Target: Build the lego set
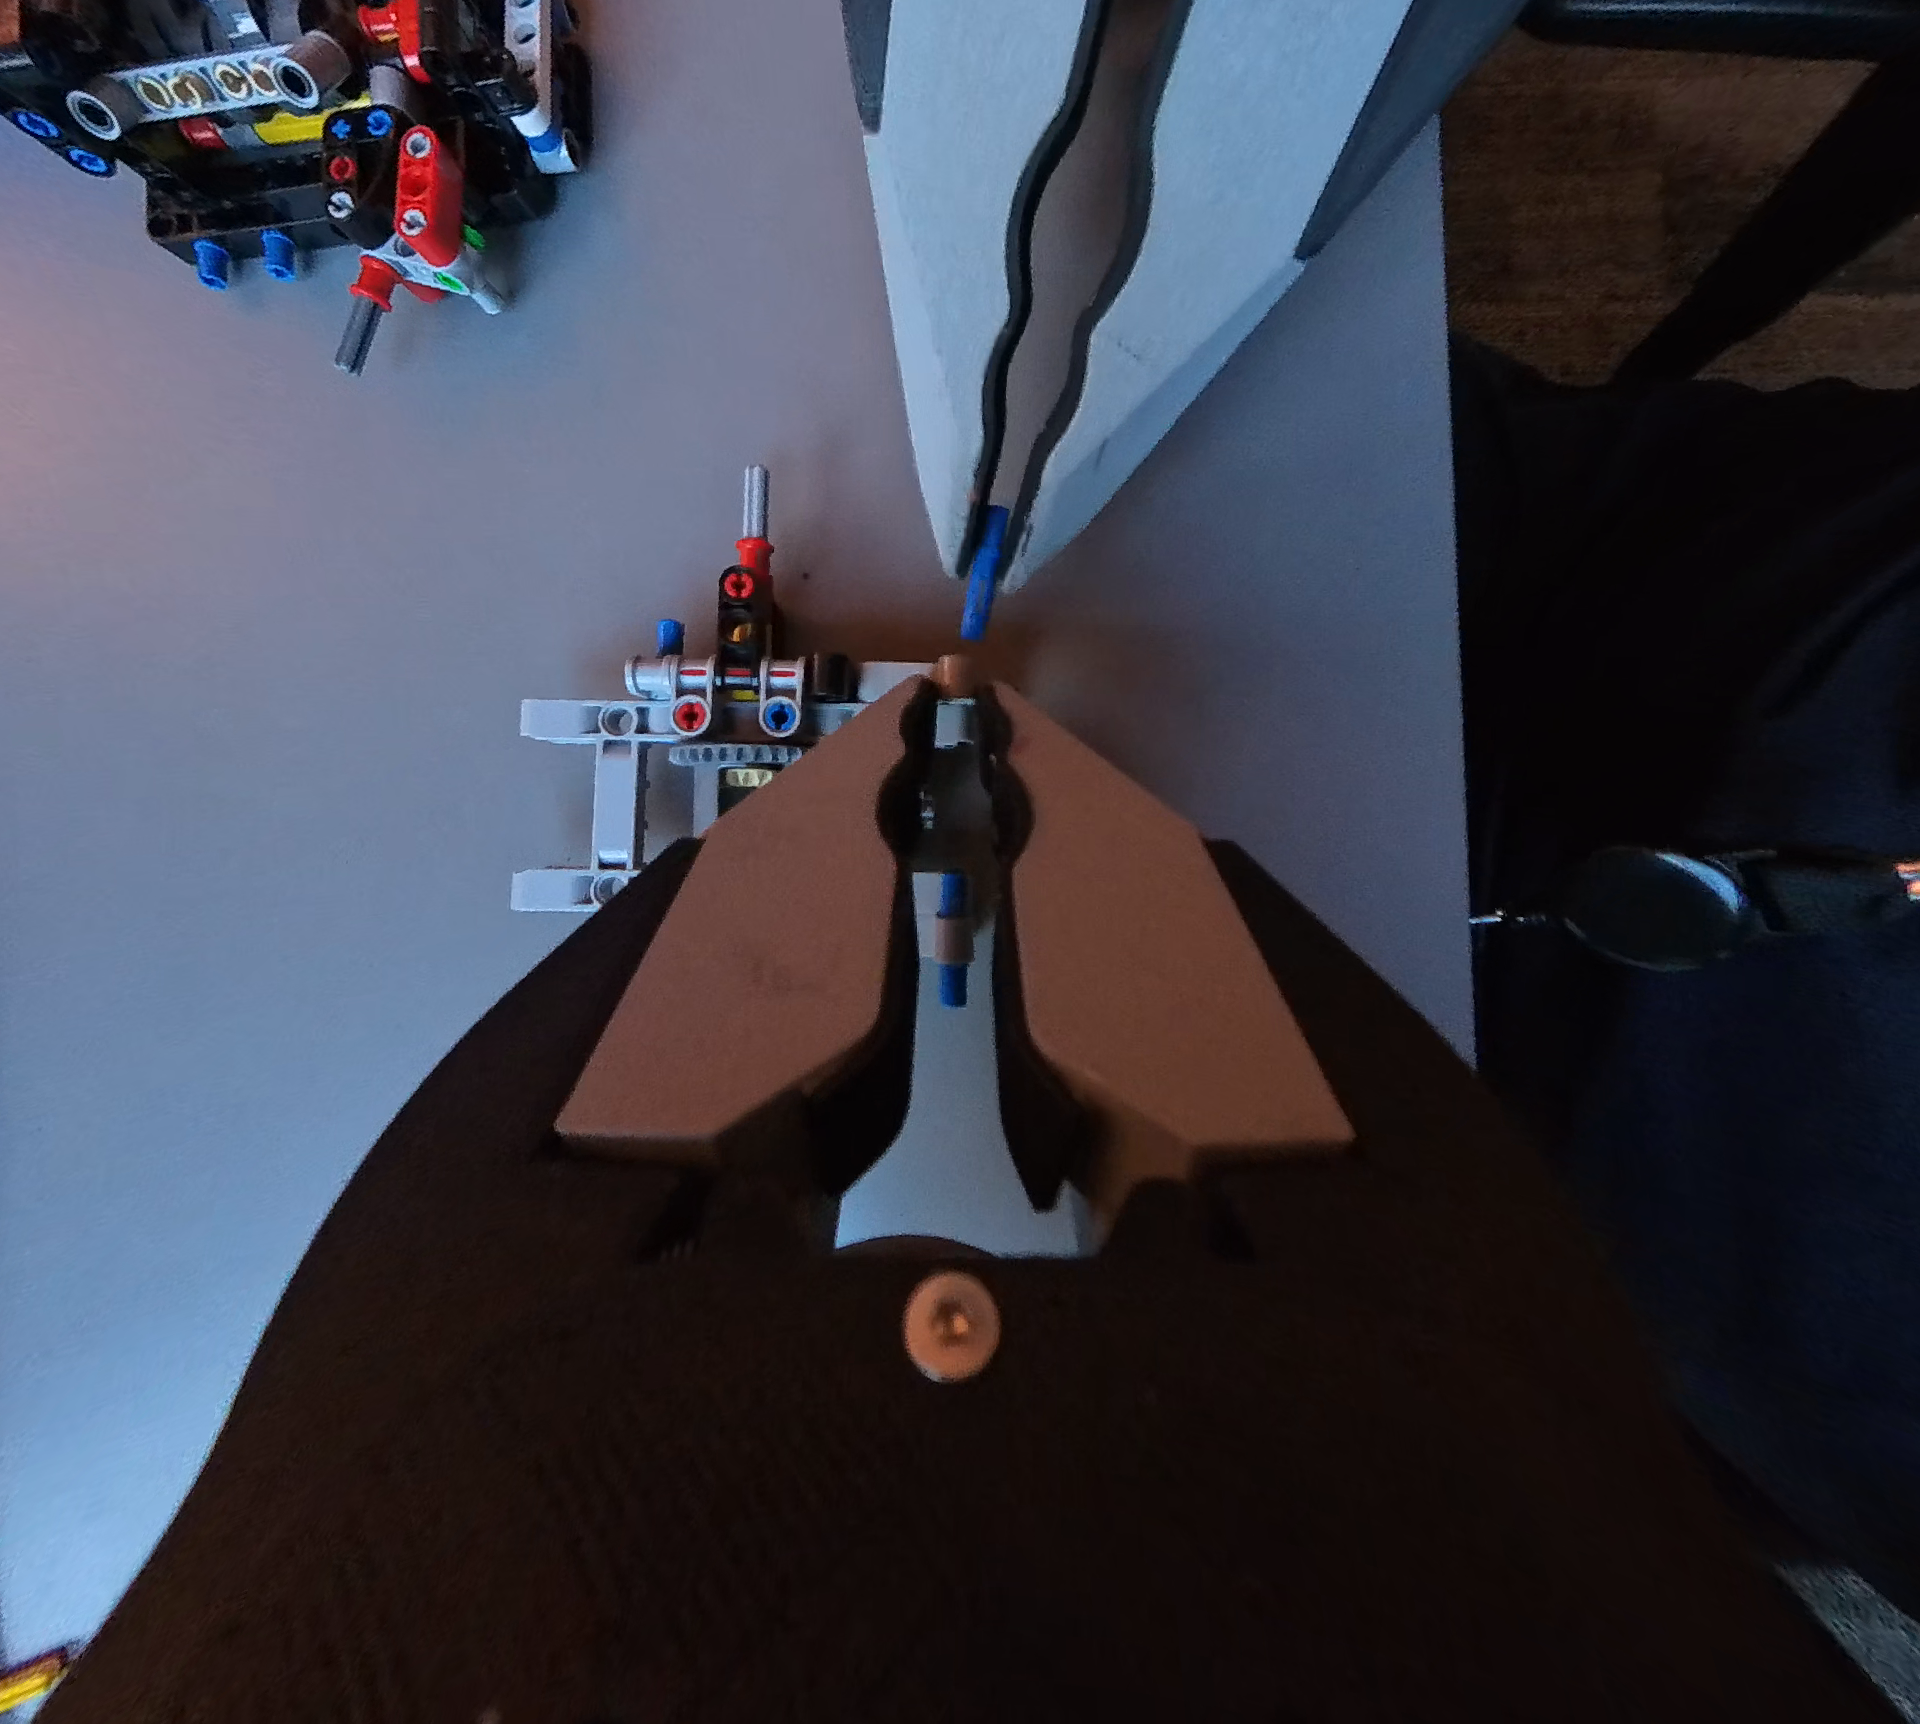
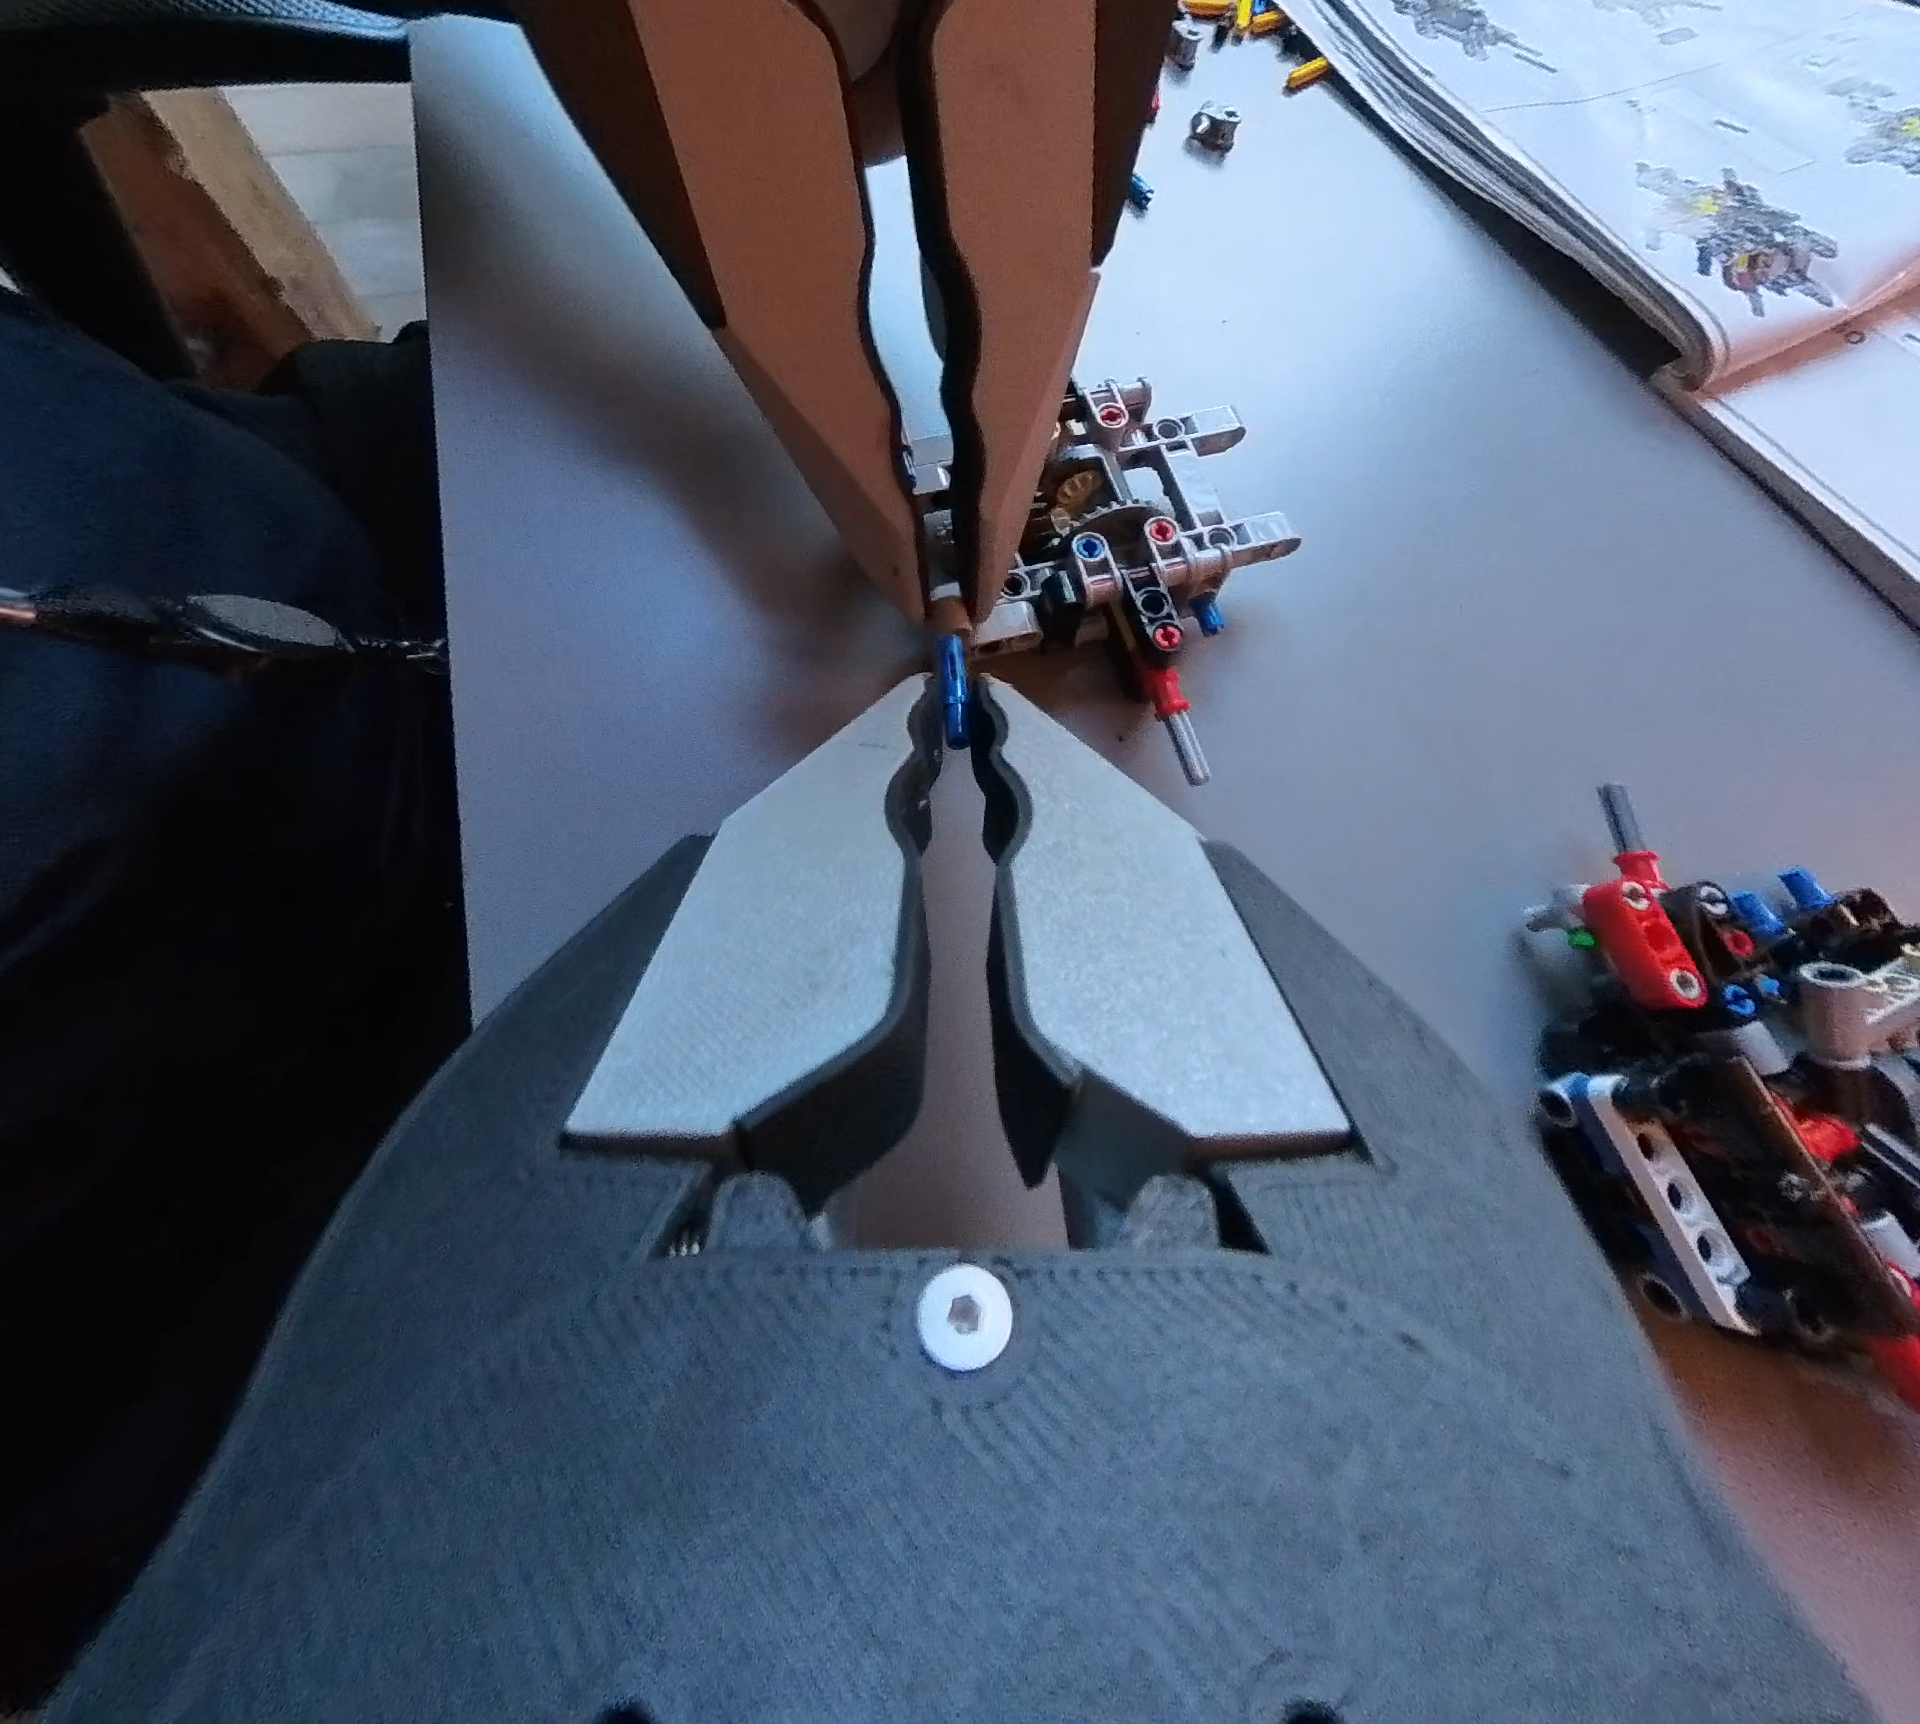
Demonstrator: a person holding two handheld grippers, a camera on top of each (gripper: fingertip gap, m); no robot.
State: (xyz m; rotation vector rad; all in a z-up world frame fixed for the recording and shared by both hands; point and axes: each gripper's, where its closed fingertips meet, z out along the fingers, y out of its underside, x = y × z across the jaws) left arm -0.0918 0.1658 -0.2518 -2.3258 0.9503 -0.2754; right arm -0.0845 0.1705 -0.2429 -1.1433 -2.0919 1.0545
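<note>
A pale grey surface carries everything. At its far right lies an open booklet of drawings, with a scatter of small loose parts beside it. A large dark model of black, red and grey beams sits well apart from the grippers.

The left gripper, with tan fingers, is closed on one end of a grey frame that lies on the surface; its pads press on the frame's grey beam, and a small tan bush shows right at its tips. The frame bears a gear, red and blue pins, and a black link with a red bush and a grey axle sticking out.

The right gripper, with grey fingers, is clamped on a blue pin; both pads press on it, and about half of the pin juts past the tips. The pin's free end points at the tan bush and stands just beside it, above the surface near the table edge; whether they touch cannot be told.
</note>
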